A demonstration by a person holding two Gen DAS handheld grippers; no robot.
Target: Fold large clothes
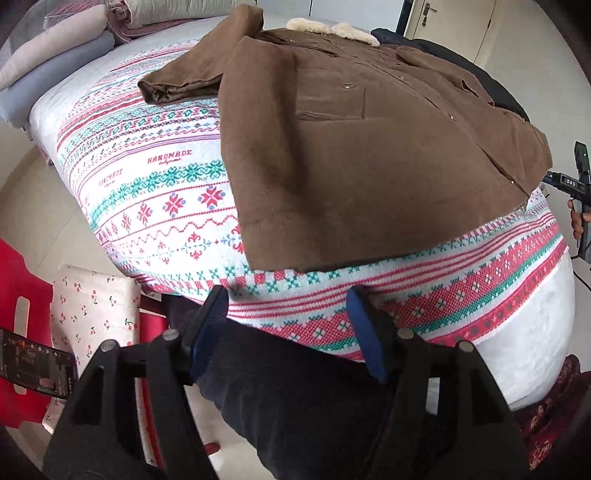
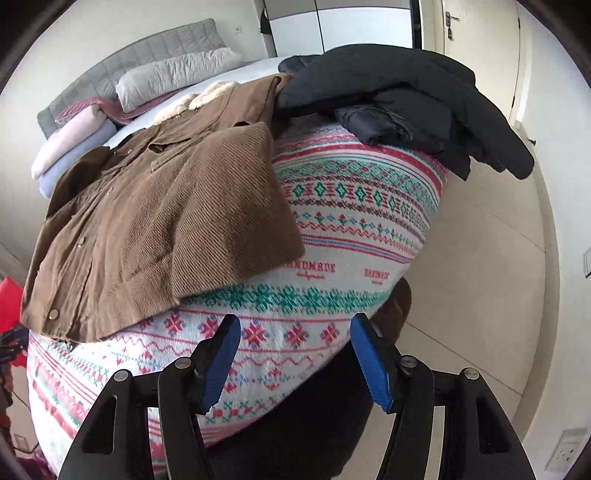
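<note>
Brown coat (image 1: 369, 147): lies flat on the bed (image 1: 155, 206).
Left tool (image 1: 288, 306): spread, holding nothing.
Right tool (image 2: 295, 332): spread, holding nothing.

Brown corduroy coat (image 1: 369, 155) w/ fleece collar, flat on bed, buttoned, sleeve folded over front.

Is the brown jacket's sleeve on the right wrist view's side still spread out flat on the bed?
No, that sleeve lies folded over the brown jacket.

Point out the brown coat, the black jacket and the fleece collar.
brown coat (image 1: 369, 166): left wrist view, front panel.
black jacket (image 2: 424, 96): right wrist view, top of the heap.
fleece collar (image 1: 354, 31): left wrist view, cream pile.
</note>
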